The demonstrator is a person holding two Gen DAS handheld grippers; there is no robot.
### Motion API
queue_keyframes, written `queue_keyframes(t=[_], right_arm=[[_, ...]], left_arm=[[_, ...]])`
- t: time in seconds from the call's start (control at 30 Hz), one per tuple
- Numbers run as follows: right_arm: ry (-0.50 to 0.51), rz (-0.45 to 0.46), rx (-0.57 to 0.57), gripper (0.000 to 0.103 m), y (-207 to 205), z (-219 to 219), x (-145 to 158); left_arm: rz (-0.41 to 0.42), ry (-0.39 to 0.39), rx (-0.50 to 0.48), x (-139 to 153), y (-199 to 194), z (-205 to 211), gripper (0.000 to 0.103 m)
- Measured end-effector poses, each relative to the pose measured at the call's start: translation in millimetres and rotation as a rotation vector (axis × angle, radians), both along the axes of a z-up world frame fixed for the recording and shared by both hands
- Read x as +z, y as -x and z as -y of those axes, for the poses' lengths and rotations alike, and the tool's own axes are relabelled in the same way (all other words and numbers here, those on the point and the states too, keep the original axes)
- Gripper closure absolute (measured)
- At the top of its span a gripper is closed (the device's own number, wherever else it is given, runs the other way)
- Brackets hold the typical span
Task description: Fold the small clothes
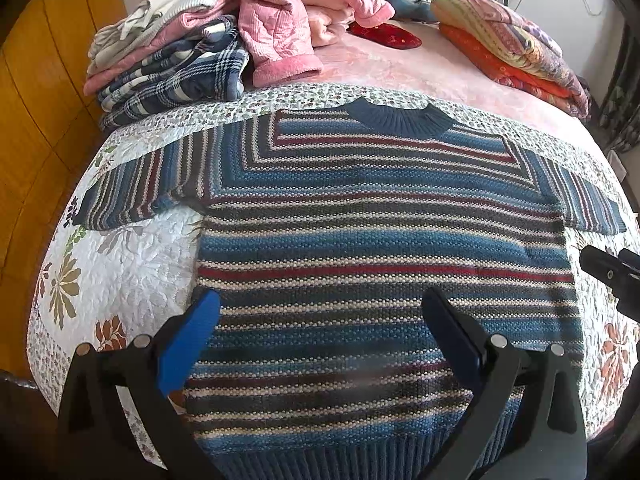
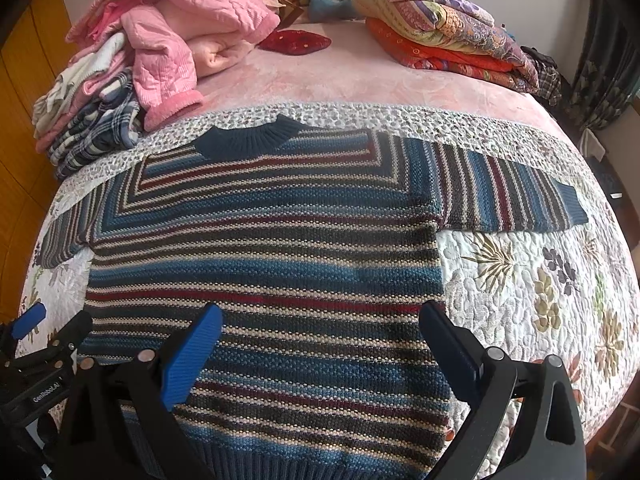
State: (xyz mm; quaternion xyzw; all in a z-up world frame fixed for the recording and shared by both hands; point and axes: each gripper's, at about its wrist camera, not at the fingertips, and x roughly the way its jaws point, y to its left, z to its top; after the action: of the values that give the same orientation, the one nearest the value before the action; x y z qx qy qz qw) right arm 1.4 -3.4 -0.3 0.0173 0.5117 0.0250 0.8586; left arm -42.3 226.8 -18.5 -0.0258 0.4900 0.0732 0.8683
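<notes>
The striped sweater [image 1: 380, 248] lies flat on the quilt [image 1: 128, 264], sleeves spread ready for folding, while the left gripper [image 1: 320, 340] and right gripper [image 2: 320, 344] hover above its hem, jaws wide apart and empty.

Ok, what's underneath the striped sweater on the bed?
The striped sweater lies flat on a white floral quilt, which shows all round it. Beyond the collar the quilt's edge meets a pink blanket. Whatever lies directly beneath the sweater's body is covered.
</notes>
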Motion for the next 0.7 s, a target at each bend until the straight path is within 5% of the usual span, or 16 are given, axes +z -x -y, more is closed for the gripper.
queue_keyframes(t=[0.7], right_arm=[[0.002, 0.004, -0.001, 0.004, -1.6, -1.0, 1.9]], left_arm=[[0.002, -0.006, 0.002, 0.6, -0.3, 0.5, 0.003]])
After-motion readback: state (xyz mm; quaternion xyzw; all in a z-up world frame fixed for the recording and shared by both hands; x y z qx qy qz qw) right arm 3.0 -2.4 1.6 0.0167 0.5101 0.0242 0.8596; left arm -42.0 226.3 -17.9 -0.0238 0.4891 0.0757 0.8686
